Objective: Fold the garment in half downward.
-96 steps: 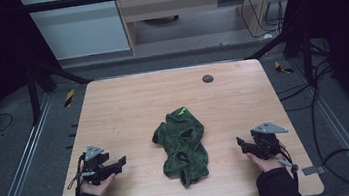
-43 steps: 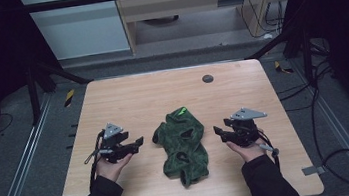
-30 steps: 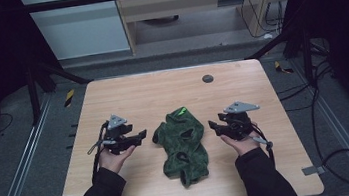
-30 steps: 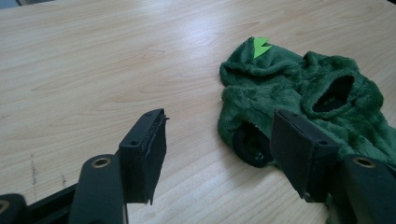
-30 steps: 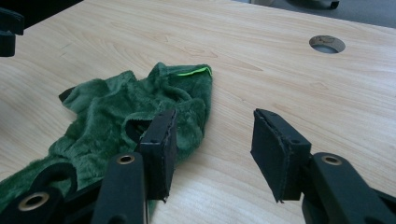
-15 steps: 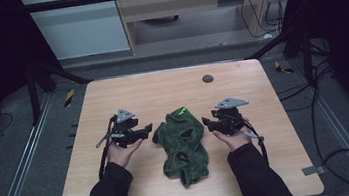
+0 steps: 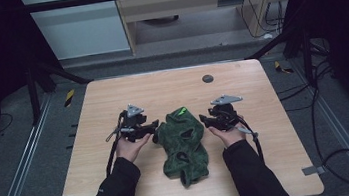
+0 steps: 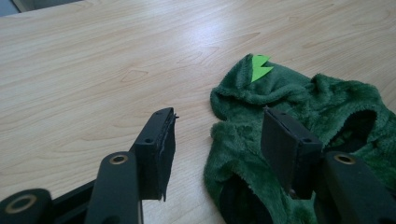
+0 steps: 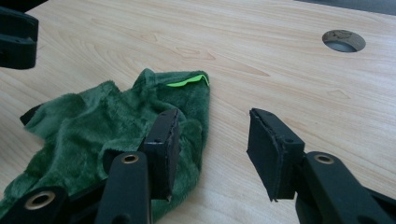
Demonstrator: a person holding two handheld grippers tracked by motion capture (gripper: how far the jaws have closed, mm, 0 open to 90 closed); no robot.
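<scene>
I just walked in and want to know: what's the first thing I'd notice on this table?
A fuzzy green garment lies crumpled in the middle of the wooden table, with a bright lime spike at its far end. The left gripper and the right gripper sit on either side of it, both with their fingers open. A round hole marks the table's far side.

In the left gripper view the green fleece garment (image 8: 299, 121) runs off the right and bottom edges, one jaw covering part of it. In the right gripper view it is cut off at the bottom left. The garment's openings (image 7: 182, 156) are too dark to read.
</scene>
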